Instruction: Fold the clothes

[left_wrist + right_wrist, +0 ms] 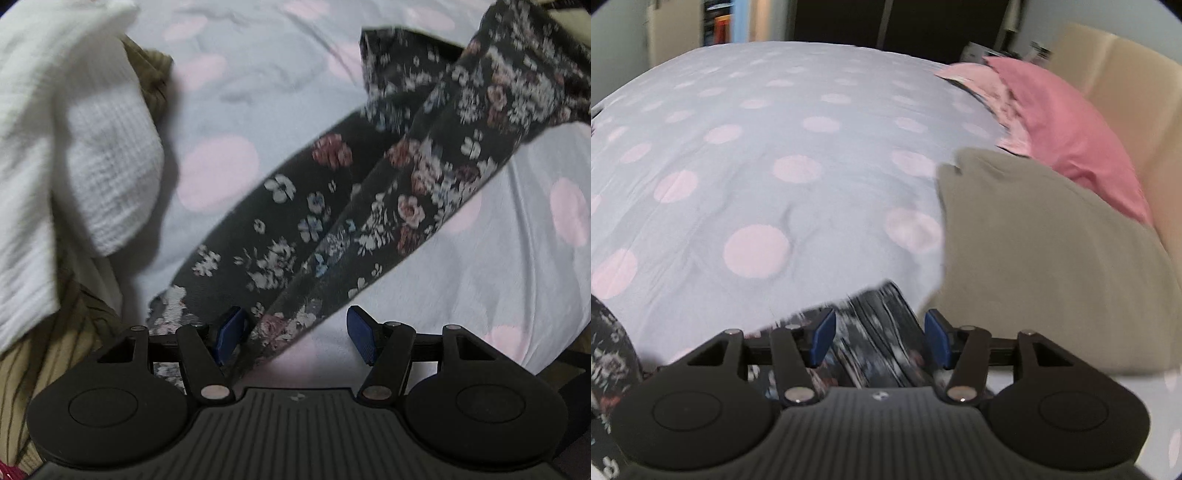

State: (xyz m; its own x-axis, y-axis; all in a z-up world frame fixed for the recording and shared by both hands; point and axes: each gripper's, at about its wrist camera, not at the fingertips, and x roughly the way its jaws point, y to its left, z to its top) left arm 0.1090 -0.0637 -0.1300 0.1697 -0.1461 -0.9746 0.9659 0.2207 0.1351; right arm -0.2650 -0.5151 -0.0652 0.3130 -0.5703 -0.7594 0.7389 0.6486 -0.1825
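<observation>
Your left gripper has its blue pads spread apart; the dark floral garment passes between them, lying against the pad at nine o'clock and clear of the other. From there the cloth stretches in a twisted band toward one o'clock, above the pale dotted bedcover. At nine to ten o'clock sits a white waffle-knit piece over an olive striped one.

Your right gripper also stands parted, with a blurred bunch of the same floral garment between the pads, neither visibly pressing it. At three o'clock lies a khaki cushion, a pink pillow beyond at one o'clock.
</observation>
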